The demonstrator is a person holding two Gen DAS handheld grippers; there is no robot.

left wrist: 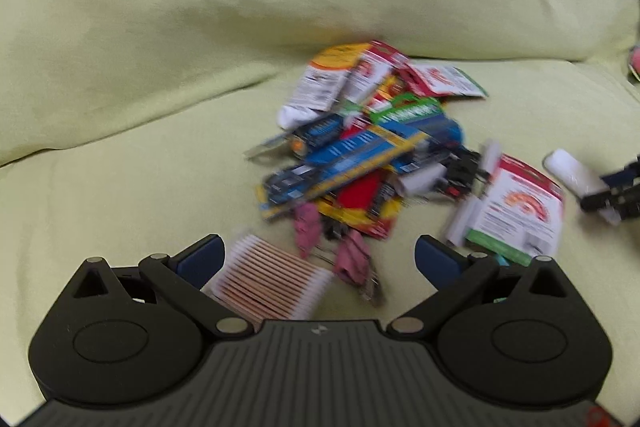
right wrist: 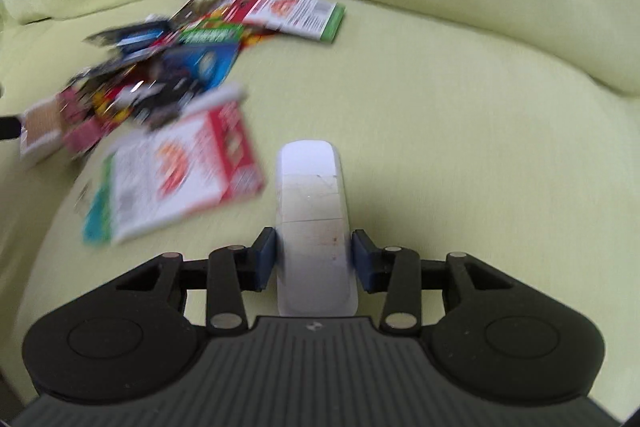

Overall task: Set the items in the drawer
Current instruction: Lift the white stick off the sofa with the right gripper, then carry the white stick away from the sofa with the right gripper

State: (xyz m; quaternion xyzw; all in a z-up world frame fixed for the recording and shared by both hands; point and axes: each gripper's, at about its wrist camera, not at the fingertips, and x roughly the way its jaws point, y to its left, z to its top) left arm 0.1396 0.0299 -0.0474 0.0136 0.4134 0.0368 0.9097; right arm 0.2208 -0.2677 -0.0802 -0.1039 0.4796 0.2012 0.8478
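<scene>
The white oblong case point(right wrist: 313, 223) sits between the blue pads of the right gripper point(right wrist: 314, 259), pinched across its narrow width near its rear half, its rounded front end projecting ahead of the fingers. It looks like a hard, smooth plastic shell: probably light and stiff, not likely to crush, but slick enough to twist or slide if the pinch loosens. The hold is well placed on the flat parallel sides; a grip nearer the rounded tip would likely squirt it out. In the left wrist view the same case point(left wrist: 570, 173) shows far to the right of the left gripper, held in the other tool.

Ahead and to the left of the right gripper lies a red-and-white card packet point(right wrist: 180, 175), thin and floppy by the look of it, best taken by an edge. Beyond it is the jumbled pile of packets point(right wrist: 172, 67) on the yellow-green sofa cushion point(right wrist: 460, 115).

The left gripper point(left wrist: 318, 257) is spread wide and empty, with a bundle of cotton swabs point(left wrist: 266, 281) just inside its left finger: light, loose, easily scattered. No drawer is in view.
</scene>
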